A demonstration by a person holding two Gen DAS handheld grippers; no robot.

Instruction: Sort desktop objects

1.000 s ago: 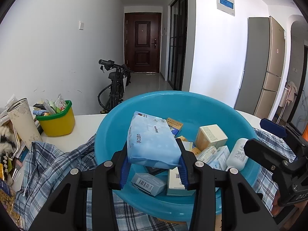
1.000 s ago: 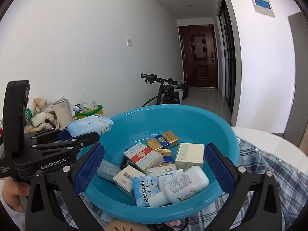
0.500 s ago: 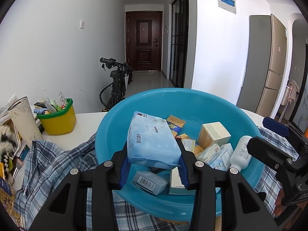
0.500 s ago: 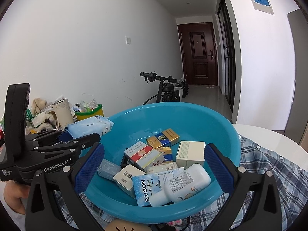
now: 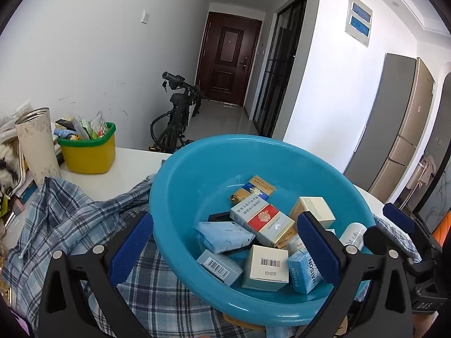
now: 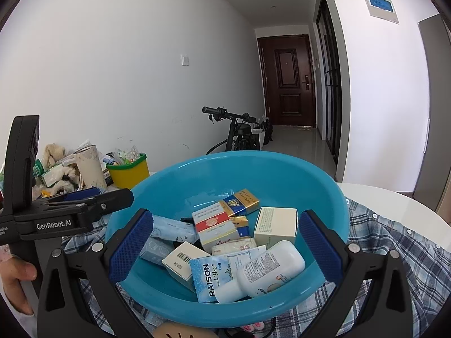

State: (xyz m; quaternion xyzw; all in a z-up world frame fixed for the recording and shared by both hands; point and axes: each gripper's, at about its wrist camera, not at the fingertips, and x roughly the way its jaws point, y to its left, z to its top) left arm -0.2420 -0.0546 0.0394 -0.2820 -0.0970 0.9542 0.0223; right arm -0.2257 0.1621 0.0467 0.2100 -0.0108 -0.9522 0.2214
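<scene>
A blue basin (image 5: 197,169) (image 6: 282,169) sits on a plaid cloth and holds several boxes, packs and a white bottle (image 6: 267,270). A light blue tissue pack (image 5: 225,236) (image 6: 172,229) lies in the basin at its left side. My left gripper (image 5: 225,250) is open and empty, its jaws astride the basin's near rim; it also shows in the right wrist view (image 6: 93,205). My right gripper (image 6: 225,253) is open and empty above the basin's near side.
A yellow tub with a green rim (image 5: 88,152) (image 6: 128,173) full of small items and a beige cylinder cup (image 5: 38,143) stand at the left. The plaid cloth (image 5: 64,219) covers the white table (image 6: 394,200). A bicycle (image 5: 177,118) stands behind the table.
My left gripper has opened and let go of the light blue tissue pack, which now lies in the basin. The right gripper has stayed open.
</scene>
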